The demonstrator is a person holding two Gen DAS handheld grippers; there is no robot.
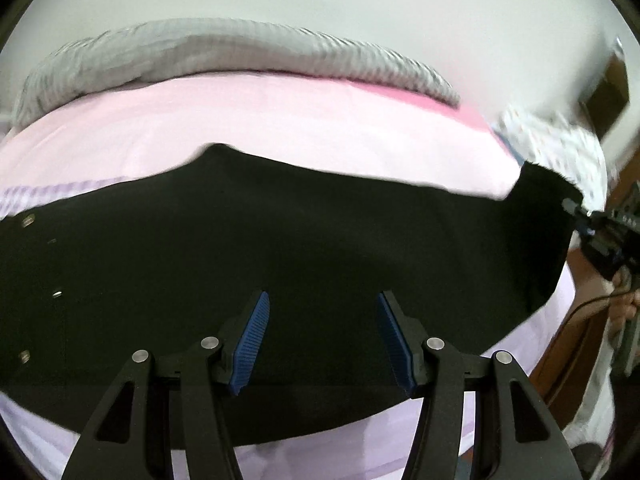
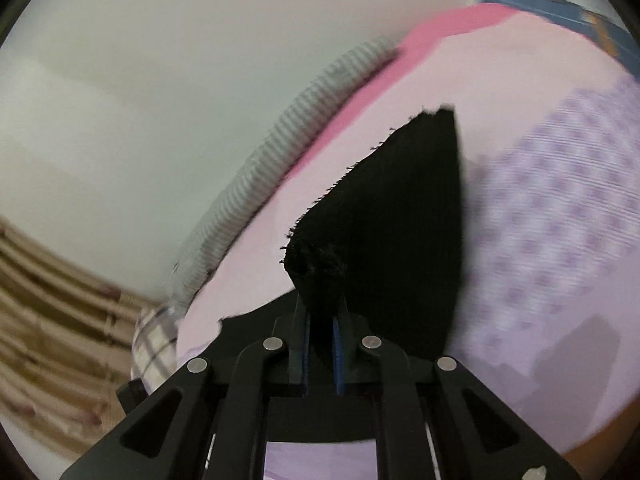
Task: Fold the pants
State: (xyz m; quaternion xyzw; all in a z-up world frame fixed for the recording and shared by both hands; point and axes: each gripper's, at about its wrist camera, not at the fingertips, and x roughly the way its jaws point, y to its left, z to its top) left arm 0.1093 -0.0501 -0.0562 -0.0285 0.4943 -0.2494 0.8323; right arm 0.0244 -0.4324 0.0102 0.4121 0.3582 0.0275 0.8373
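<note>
- My right gripper (image 2: 322,344) has its jaws pressed on a frayed corner of the pants (image 2: 392,240); the black cloth rises from the pads toward 12 o'clock in a lifted, tapering flap.
- My left gripper (image 1: 324,340) is spread wide, blue pads (image 1: 252,344) apart, hovering over the middle of the pants (image 1: 280,248) and gripping nothing.
- From the left wrist, the pants lie as a broad dark band across the bed (image 1: 280,120), running from 9 o'clock to 3 o'clock, where the right gripper (image 1: 576,210) pinches the raised end.
- Small metal studs (image 1: 28,222) dot the cloth at 9 o'clock (likely the waist end, though I cannot be sure).
- I judge the fabric soft and limp: it drapes from the held corner without keeping shape, so one pinch point will let the rest sag and drag.
- It looks fairly light, with a matte, non-slippery surface; the ragged hem gives my pads good bite.
- Best hold for my left, I think, is the near edge at 6 o'clock, or the matching corner, so both ends travel together.
- Beyond the pants: a grey striped blanket (image 1: 240,48) at 12 o'clock, a patterned pillow (image 1: 560,140) at 2 o'clock.
</note>
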